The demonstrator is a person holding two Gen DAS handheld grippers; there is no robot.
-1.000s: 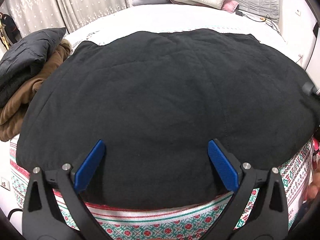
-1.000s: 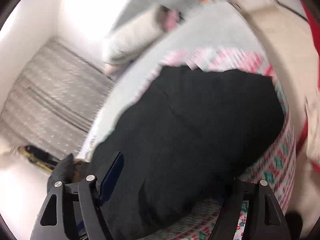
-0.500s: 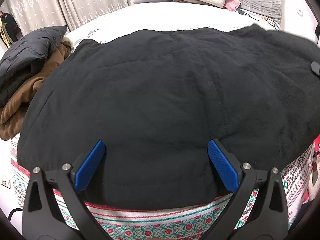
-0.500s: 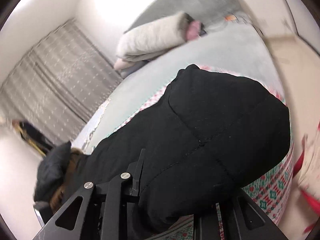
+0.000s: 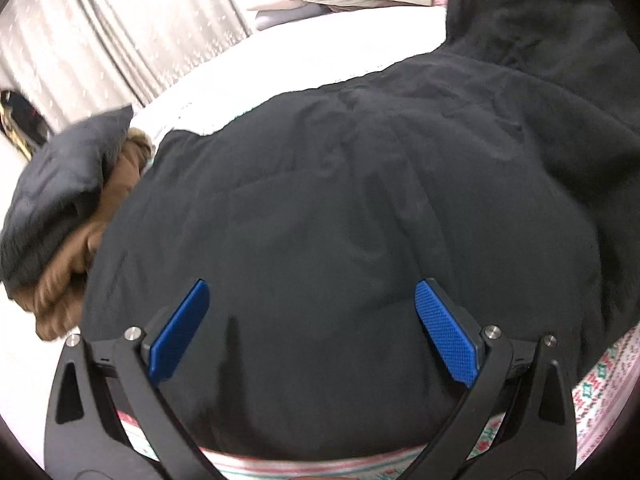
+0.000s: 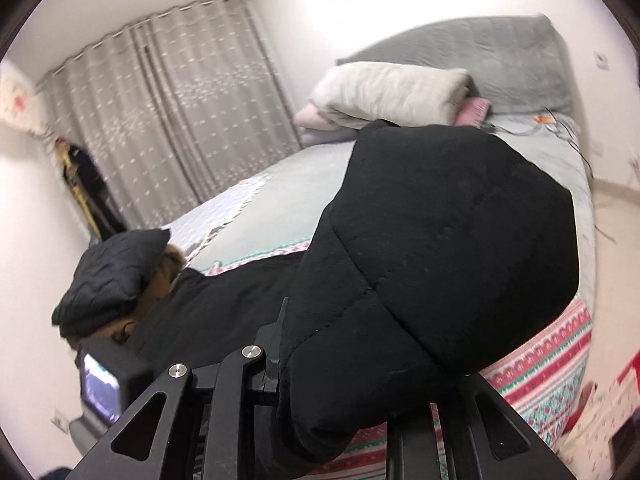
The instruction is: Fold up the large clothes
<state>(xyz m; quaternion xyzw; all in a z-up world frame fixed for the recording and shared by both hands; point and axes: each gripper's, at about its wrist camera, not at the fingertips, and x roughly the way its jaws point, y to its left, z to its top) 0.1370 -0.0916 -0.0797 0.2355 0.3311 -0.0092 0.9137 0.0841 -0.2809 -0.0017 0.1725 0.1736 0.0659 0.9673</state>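
Overhead, the right gripper point(image 6: 340, 364) pinches the quilted black coat point(image 5: 340, 220); the left gripper point(image 5: 312, 332) gapes wide, empty.

Black jacket point(image 5: 340, 220); red-green patterned blanket point(image 6: 552, 356), prob.

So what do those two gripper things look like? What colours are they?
The left gripper has black angular arms with triangle cut-outs, silver round bolts and two bright blue bumpy pads. The right gripper has the same black frame and silver bolts; its pads are hidden.
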